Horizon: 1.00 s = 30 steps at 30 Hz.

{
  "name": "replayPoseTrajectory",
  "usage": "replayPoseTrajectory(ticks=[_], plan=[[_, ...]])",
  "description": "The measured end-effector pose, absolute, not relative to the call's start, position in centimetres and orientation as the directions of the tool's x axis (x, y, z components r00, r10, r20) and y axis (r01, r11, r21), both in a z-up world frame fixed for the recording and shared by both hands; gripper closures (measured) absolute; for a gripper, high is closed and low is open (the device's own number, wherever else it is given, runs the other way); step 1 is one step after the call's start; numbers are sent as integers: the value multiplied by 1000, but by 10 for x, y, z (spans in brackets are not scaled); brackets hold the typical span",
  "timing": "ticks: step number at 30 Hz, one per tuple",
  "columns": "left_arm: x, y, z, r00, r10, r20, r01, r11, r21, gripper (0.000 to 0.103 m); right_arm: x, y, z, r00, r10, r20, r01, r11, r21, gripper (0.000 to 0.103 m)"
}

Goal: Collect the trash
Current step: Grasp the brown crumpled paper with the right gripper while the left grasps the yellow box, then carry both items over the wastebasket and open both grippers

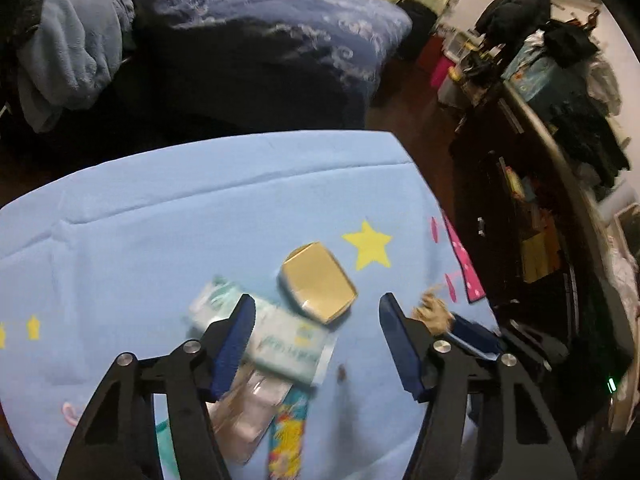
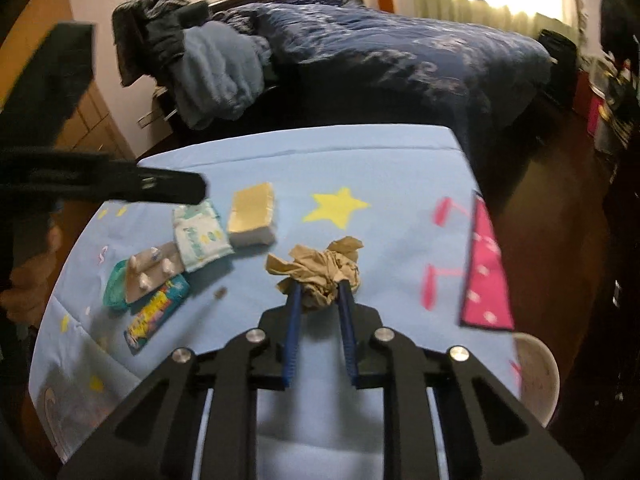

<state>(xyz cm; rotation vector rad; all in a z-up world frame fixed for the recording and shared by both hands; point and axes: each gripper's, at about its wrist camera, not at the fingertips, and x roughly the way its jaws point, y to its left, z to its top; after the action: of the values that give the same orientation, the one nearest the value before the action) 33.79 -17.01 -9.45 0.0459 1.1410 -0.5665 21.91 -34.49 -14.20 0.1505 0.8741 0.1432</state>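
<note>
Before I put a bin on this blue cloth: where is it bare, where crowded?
Bare: the far strip beyond the yellow star, and the stretch between the crumpled brown paper and the pink cloth. Crowded: the near left, where the wipes pack, tan box, blister pack and candy wrapper cluster.

Both grippers, left gripper (image 1: 318, 334) and right gripper (image 2: 320, 294): black angular linkages, silver round screws, ridged blue finger pads (image 2: 291, 320)
</note>
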Motion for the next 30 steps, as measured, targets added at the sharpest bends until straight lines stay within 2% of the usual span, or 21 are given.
replayPoseTrajectory(ticks=[3,10,12,18,25,30], plan=[[346,-189,-104,308,-324,-894,411,893,-182,40,212,-356,-142,635,181,-751,-55,980,190,83],[352,-215,-120,304,-227,-925,382,919,-100,40,206,-367,-146,642,183,-745,-39,978,206,83],[354,-221,-126,308,-197,-931,381,922,-69,44,204,-369,-146,644,181,-743,-38,978,206,83],[355,-218,-131,295,-199,-935,368,926,-81,62,200,-374,-147,648,186,-738,-33,976,216,83],[339,-221,-120,317,-224,-922,398,913,-85,64,192,-375,-140,662,192,-724,-35,973,226,83],[315,-232,-92,351,-281,-893,441,891,-107,64,173,-381,-124,692,180,-699,-26,974,226,83]])
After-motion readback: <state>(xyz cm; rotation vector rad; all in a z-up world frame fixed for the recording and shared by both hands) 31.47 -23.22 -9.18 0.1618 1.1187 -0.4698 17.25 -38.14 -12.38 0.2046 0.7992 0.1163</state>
